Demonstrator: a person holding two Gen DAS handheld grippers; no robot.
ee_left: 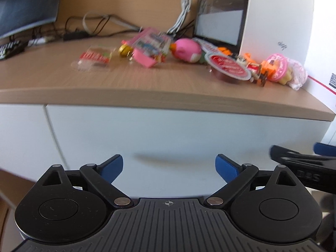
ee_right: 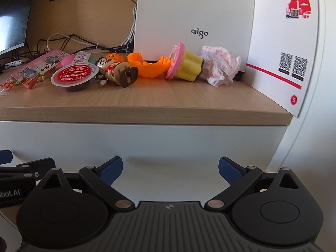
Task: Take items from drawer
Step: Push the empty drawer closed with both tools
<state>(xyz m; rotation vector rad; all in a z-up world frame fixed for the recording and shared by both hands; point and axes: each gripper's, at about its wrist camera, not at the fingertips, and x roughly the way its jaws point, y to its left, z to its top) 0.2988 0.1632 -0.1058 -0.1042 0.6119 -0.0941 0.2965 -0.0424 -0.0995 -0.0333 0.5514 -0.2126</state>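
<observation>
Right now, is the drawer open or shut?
Shut: the white drawer front sits flush under the desktop, no gap or inside showing.

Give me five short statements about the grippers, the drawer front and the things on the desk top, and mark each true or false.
1. The left gripper is open and holds nothing. True.
2. The right gripper is shut on the yellow and pink cupcake toy. False: it is open and empty; the toy lies on the desk top.
3. The white drawer front under the desk top looks closed. True.
4. The red-lidded jelly cup lies right of the crumpled pink and white wrapper. False: it lies left of it.
5. The white aigo box lies flat on the desk. False: it stands upright behind the toys.
</observation>
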